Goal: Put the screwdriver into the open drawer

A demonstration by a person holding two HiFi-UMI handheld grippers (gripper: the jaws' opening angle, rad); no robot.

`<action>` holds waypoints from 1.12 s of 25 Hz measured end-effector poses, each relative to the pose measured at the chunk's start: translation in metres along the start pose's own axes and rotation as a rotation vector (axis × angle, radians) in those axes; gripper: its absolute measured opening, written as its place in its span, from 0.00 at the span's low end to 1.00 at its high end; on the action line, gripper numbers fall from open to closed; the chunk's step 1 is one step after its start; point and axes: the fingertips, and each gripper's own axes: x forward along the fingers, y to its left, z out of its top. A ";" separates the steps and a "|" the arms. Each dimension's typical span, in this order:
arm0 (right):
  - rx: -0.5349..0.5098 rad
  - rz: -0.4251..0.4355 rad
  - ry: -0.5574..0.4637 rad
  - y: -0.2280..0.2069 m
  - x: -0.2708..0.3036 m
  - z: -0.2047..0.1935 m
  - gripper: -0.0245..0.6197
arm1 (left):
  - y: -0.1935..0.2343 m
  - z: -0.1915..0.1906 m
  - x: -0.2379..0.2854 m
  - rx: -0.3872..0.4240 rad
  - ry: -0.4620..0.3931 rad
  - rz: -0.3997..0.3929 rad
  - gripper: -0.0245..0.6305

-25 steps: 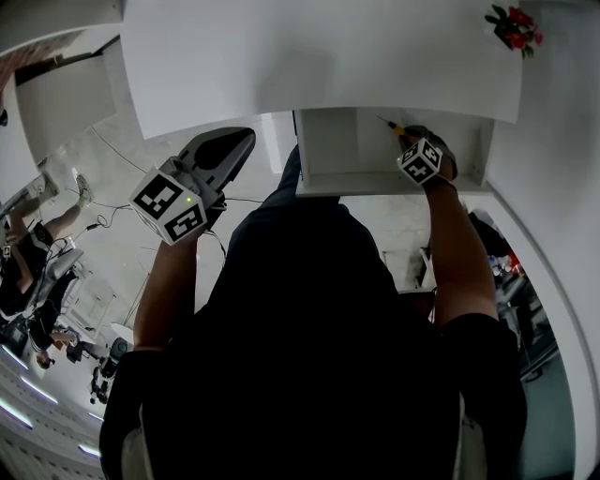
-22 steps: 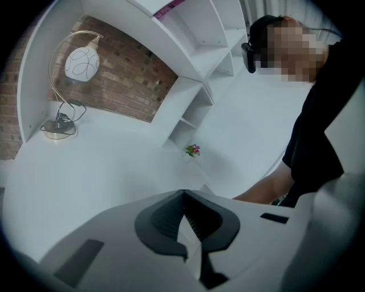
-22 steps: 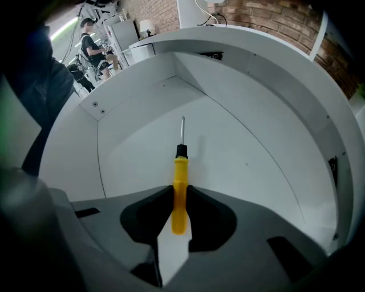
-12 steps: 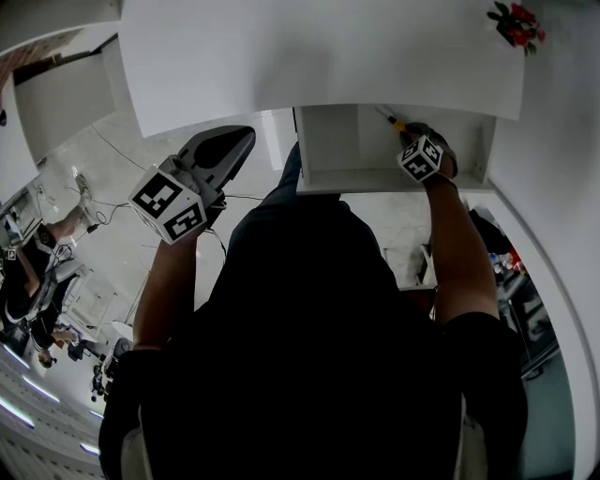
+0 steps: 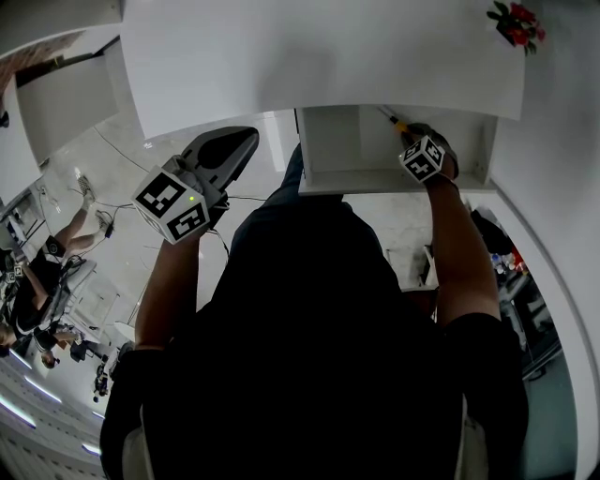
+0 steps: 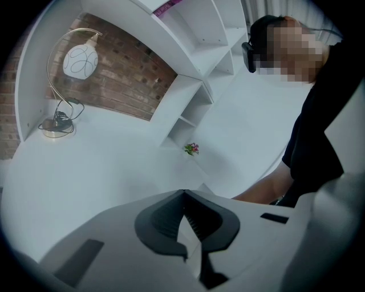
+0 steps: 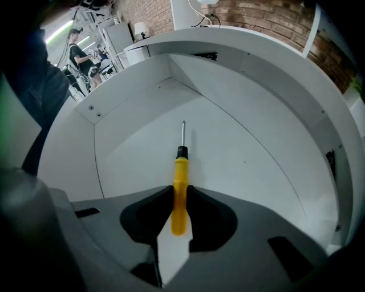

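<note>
A screwdriver [image 7: 180, 182] with a yellow handle and a thin metal shaft is clamped in my right gripper [image 7: 180, 193], which is shut on its handle. It hangs over the white floor of the open drawer [image 7: 239, 154], shaft pointing toward the back corner. In the head view the right gripper [image 5: 412, 142] reaches down into the open drawer [image 5: 328, 155], with the screwdriver [image 5: 390, 119] poking out ahead of it. My left gripper [image 5: 242, 141] is held off to the left of the drawer, its jaws shut and empty; in its own view the left gripper [image 6: 183, 197] points over the white desk.
A white desk top [image 5: 319, 56] lies above the drawer, with a small red flower pot [image 5: 514, 26] at its far right. A desk lamp [image 6: 71, 63] and white shelves [image 6: 197, 108] stand against a brick wall. People and equipment are at the far left [image 5: 37, 272].
</note>
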 end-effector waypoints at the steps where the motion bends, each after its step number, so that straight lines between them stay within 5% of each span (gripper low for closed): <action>1: 0.002 0.000 0.002 0.000 0.000 0.000 0.17 | -0.001 0.000 0.000 -0.002 0.003 -0.001 0.06; 15: 0.072 -0.018 -0.012 0.002 -0.023 -0.006 0.30 | -0.030 0.003 -0.003 0.035 -0.012 -0.050 0.06; 28: 0.254 -0.115 -0.209 -0.009 -0.111 0.005 0.32 | -0.096 0.010 -0.011 0.116 -0.069 -0.099 0.06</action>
